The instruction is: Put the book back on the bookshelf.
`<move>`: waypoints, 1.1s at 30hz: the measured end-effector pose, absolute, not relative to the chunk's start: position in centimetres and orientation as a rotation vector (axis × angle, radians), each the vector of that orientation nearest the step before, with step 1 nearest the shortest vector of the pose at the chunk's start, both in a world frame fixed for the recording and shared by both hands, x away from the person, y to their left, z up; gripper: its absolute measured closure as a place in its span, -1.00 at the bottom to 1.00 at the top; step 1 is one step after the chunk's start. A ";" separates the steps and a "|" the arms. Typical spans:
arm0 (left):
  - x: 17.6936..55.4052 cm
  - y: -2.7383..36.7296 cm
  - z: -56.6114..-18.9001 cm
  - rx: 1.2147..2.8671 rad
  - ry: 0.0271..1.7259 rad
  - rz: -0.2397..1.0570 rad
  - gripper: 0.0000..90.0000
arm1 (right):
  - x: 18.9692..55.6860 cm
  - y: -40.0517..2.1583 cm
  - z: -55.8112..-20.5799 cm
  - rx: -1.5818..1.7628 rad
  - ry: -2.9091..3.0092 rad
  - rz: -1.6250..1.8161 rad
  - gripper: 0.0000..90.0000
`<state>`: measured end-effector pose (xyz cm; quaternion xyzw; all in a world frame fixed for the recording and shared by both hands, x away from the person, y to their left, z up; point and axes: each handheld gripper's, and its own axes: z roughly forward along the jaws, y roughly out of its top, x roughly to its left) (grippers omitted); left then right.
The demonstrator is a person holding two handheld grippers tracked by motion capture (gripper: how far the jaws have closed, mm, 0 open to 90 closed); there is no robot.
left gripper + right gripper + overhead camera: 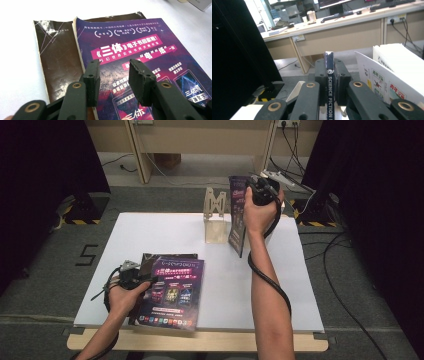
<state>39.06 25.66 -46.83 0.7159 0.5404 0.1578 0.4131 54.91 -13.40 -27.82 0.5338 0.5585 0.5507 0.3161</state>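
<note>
Gripping a magazine point(237, 215) upright beside the wooden stand point(216, 215), right tongs point(329, 82); left tongs point(112, 77) open, well before stand, over purple booklet point(140, 57).

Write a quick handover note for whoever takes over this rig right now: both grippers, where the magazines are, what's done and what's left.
Right gripper: shut on the upright magazine, held by its spine beside the wooden stand.
Left gripper: open, jaws hanging over the purple magazine, which lies on a brown book at the white table front.
Done: one magazine lifted upright.
Left, likely: seat it in the stand, then the stack.
</note>
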 end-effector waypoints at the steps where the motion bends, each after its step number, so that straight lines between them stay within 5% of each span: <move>1: 39.1 25.7 -46.8 1.802 1.359 0.400 0.34 | 54.7 -13.3 -27.8 1.393 1.472 1.439 0.86; 33: 38.8 25.1 -46.8 1.815 1.352 0.397 0.34 | 44.4 -15.9 -30.6 1.393 1.535 1.299 0.75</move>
